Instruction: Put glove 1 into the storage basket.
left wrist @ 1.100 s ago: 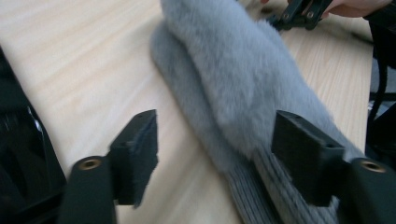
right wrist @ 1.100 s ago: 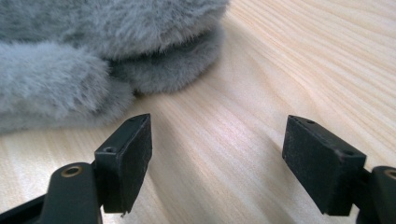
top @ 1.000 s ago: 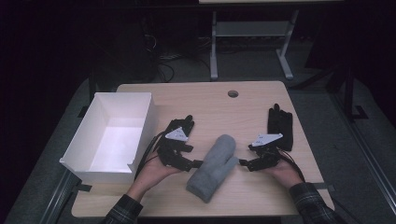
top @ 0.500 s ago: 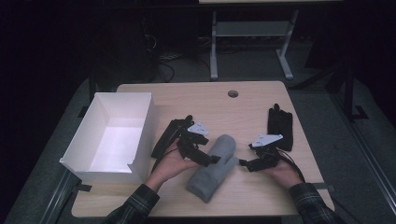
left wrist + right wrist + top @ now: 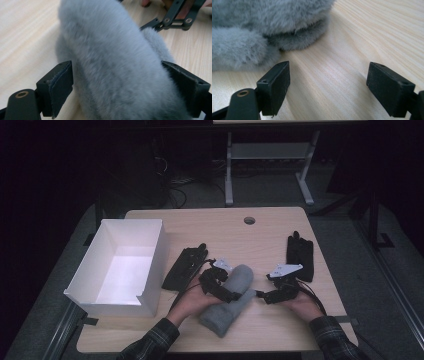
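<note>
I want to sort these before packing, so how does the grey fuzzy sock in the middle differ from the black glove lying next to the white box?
The grey fuzzy sock is pale, thick and fluffy; the black glove is dark and lies flat. The sock sits between the wide-open jaws of the left gripper; the glove lies untouched beside the white box. The sock looks bulkier than the glove. Both rest on the wooden table, slanted alike.
</note>
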The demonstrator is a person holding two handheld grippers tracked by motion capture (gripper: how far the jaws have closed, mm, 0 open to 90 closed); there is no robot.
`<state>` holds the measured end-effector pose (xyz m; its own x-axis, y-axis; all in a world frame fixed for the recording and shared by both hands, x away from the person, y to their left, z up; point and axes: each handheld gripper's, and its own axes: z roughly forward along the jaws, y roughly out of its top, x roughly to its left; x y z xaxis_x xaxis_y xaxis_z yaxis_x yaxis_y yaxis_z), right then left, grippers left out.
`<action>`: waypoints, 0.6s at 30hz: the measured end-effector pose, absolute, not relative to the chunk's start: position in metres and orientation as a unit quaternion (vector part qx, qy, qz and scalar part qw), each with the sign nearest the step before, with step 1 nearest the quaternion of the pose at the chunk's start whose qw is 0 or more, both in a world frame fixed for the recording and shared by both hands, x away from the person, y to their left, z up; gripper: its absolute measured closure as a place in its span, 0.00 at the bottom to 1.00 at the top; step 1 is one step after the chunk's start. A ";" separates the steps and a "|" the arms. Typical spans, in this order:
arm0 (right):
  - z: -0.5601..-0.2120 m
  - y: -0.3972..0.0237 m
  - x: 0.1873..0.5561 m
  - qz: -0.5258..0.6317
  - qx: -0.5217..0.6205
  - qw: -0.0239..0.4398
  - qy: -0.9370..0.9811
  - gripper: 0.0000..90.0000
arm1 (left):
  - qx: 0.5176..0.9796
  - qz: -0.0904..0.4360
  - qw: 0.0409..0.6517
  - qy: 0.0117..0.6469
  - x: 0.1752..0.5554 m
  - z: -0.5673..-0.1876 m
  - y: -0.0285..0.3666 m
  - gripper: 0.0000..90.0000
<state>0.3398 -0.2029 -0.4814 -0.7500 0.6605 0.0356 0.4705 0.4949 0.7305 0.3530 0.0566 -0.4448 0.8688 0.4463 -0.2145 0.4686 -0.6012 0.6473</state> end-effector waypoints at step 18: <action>-0.481 -0.203 0.339 0.378 0.332 0.125 0.855 0.21 | 0.905 -0.053 0.344 0.243 0.356 -0.459 0.056 0.35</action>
<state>0.3395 -0.2027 -0.4814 -0.7480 0.6627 0.0372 0.4732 0.4931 0.7300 0.3558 0.0557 -0.4592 0.8762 0.4040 -0.2627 0.4765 -0.6447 0.5977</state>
